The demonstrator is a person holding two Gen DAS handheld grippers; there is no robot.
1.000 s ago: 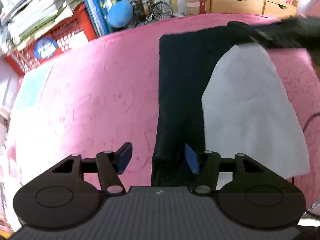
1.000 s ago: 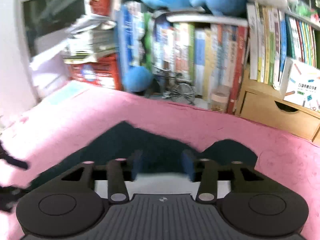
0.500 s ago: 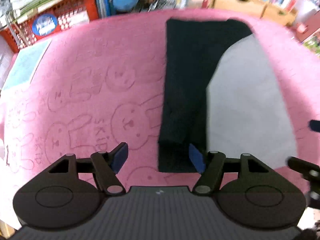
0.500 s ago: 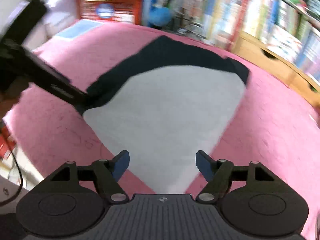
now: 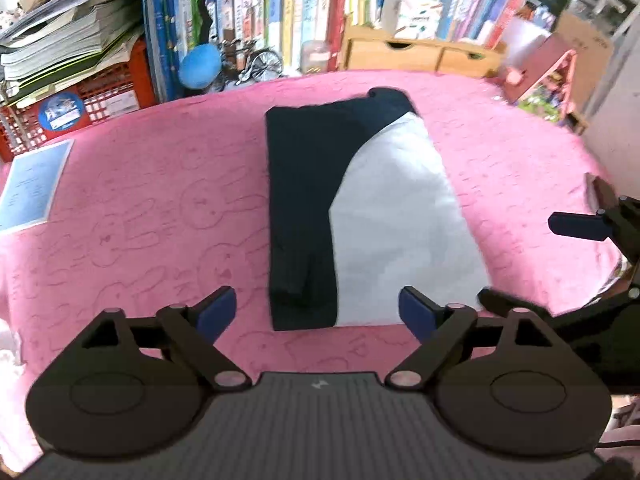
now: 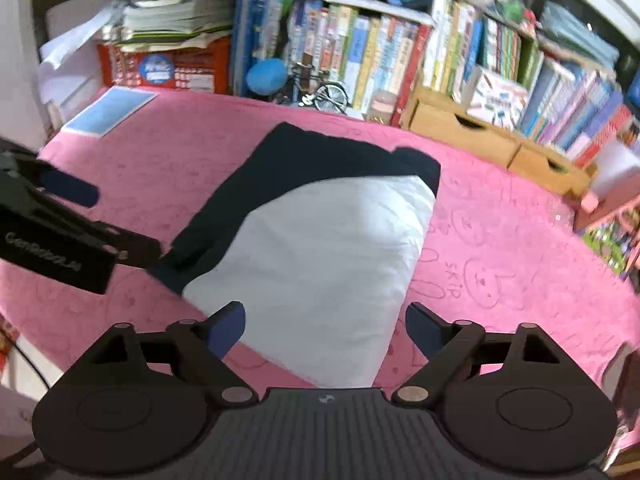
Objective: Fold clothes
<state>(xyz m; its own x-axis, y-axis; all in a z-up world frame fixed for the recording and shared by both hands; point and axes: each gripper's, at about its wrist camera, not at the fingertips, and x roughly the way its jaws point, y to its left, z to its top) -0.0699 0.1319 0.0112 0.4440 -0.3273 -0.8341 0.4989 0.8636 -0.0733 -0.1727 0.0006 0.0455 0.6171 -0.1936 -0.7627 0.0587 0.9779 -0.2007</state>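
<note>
The pink bunny-print cover (image 5: 132, 216) filled most of both views, and the garment (image 5: 360, 216) lay flat across the middle of it, navy along its left side with a white panel over the right. A second before, my right gripper had been down at the far dark edge with its fingers close together; half a second ago it had let go and lifted away. Now I had both pulled back toward the near edge. My left gripper (image 5: 318, 312) stood wide with nothing between its fingers, just short of the navy end. My right gripper (image 6: 324, 326) was equally wide and empty over the white panel's near corner. I judged that fold laid, with the next grasp not yet chosen.
</note>
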